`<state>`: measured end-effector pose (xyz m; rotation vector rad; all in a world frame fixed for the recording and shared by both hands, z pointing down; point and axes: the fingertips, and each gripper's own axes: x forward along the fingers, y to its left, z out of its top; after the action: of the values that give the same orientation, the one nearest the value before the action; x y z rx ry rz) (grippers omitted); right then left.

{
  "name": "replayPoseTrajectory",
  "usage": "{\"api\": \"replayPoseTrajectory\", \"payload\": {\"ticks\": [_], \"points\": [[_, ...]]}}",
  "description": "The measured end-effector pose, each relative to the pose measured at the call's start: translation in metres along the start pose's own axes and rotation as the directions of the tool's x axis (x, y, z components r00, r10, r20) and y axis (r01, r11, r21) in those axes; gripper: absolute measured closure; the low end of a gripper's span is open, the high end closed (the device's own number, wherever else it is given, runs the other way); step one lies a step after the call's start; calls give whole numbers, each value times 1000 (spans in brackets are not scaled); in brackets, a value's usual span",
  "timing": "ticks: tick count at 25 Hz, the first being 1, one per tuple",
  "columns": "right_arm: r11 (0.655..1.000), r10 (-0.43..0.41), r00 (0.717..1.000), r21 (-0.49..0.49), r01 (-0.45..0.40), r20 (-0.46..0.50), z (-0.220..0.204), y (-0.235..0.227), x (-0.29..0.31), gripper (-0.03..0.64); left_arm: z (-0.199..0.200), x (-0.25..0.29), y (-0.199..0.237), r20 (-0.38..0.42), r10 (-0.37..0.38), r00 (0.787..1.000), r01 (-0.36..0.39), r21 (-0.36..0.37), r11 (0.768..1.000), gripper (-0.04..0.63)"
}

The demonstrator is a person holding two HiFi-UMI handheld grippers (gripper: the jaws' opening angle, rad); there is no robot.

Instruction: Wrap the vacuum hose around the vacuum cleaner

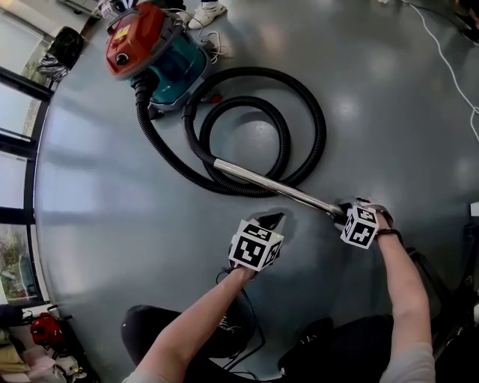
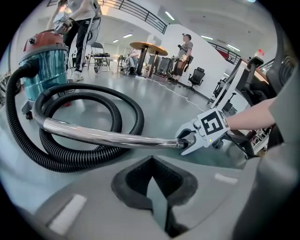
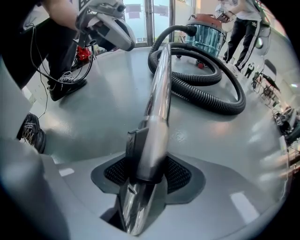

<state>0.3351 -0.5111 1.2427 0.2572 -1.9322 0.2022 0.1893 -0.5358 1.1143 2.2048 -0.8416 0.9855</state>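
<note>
The vacuum cleaner point(image 1: 150, 52), red lid on a teal drum, stands at the far left on the grey floor. Its black ribbed hose point(image 1: 307, 105) lies beside it in loose loops. From the loops a chrome tube point(image 1: 269, 183) runs toward me. The tube's dark end sits between the jaws of my right gripper point(image 1: 344, 212), which stand apart on both sides of it point(image 3: 147, 140) without visibly pressing. My left gripper point(image 1: 273, 219) hovers just short of the tube, jaws together and empty point(image 2: 152, 183). Its view shows the tube point(image 2: 103, 137) lying across in front.
A person's white shoes point(image 1: 206, 13) stand just behind the vacuum. A white cable point(image 1: 449, 67) trails over the floor at the right. Black cords point(image 1: 247, 329) lie by my feet. Windows line the left side. A round table point(image 2: 147, 47) and several people are far off.
</note>
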Motion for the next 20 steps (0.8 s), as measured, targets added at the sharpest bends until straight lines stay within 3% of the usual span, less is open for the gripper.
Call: {"api": "replayPoseTrajectory", "payload": {"ticks": [2, 6, 11, 14, 18, 20], "points": [[1000, -5, 1000, 18, 4, 8, 0, -1, -1, 373, 3, 1, -1, 5, -4, 1000, 4, 2, 1000, 595], [997, 10, 999, 74, -14, 49, 3, -1, -7, 287, 9, 2, 1, 25, -7, 1000, 7, 11, 1000, 595], [989, -49, 988, 149, 27, 145, 22, -14, -47, 286, 35, -9, -2, 89, -33, 995, 28, 62, 998, 595], [972, -140, 964, 216, 91, 228, 47, -34, -89, 399, 58, -23, -6, 118, -58, 991, 42, 137, 990, 595], [941, -293, 887, 271, 201, 358, 95, -56, -158, 576, 93, -50, -14, 162, -112, 980, 73, 230, 971, 595], [924, -343, 853, 303, 232, 393, 115, -62, -188, 592, 115, -67, -20, 202, -136, 970, 80, 266, 961, 595]]}}
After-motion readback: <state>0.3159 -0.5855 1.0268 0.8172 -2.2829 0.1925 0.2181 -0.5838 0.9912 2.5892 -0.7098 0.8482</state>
